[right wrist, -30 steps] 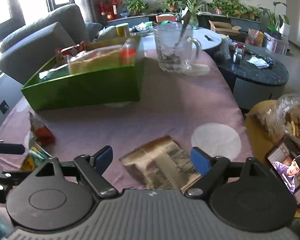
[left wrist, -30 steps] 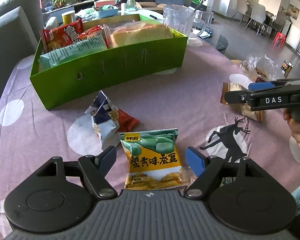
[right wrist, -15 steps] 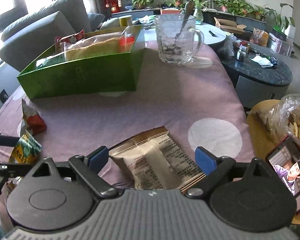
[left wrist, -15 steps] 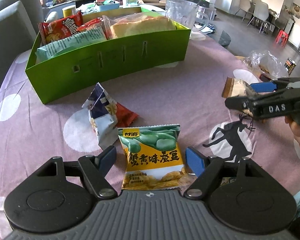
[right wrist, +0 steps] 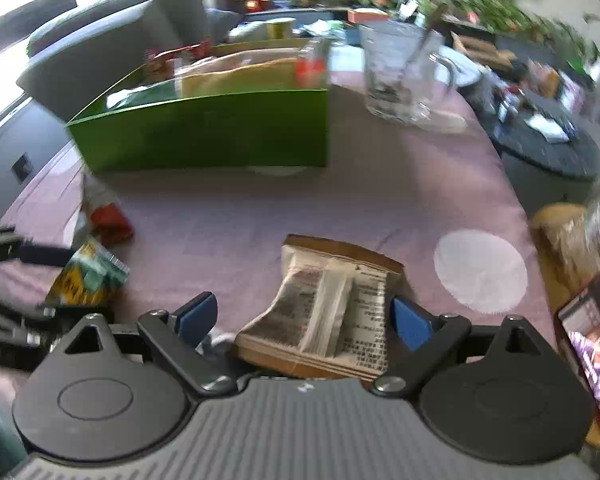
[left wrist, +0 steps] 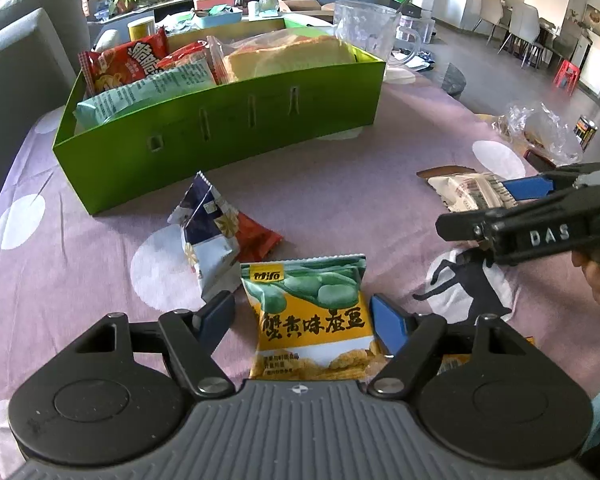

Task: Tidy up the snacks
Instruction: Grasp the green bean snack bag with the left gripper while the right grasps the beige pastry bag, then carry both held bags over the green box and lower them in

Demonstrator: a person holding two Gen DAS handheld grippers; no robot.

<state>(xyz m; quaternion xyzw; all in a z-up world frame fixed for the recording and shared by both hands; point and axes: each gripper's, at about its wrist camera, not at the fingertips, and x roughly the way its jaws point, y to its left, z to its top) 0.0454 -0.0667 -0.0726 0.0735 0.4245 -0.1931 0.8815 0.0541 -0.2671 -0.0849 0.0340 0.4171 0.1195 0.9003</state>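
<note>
A green-and-yellow bean snack packet point(left wrist: 308, 316) lies flat on the purple cloth between the fingers of my left gripper point(left wrist: 300, 316). Its jaws are closing; the right pad is at the packet's edge and a small gap shows at the left pad. A beige-and-brown packet point(right wrist: 332, 304) sits bowed between the fingers of my right gripper point(right wrist: 304, 318), with a clear gap on its left side. The left wrist view shows that packet point(left wrist: 468, 196) beside the right gripper's blue fingers point(left wrist: 528, 188). The green box point(left wrist: 220, 136) stands behind, holding several snacks.
A blue-white and red packet point(left wrist: 212, 236) lies between the box and the bean packet. A glass jug point(right wrist: 400, 76) stands right of the box. A crumpled plastic bag point(left wrist: 540, 132) and a phone point(right wrist: 592, 344) lie at the right table edge. A grey sofa is on the left.
My right gripper's jaws have widened and it has shifted, so the beige packet now sits deeper and straighter between them, bowed up. The left gripper's fingers have narrowed slightly around the bean packet.
</note>
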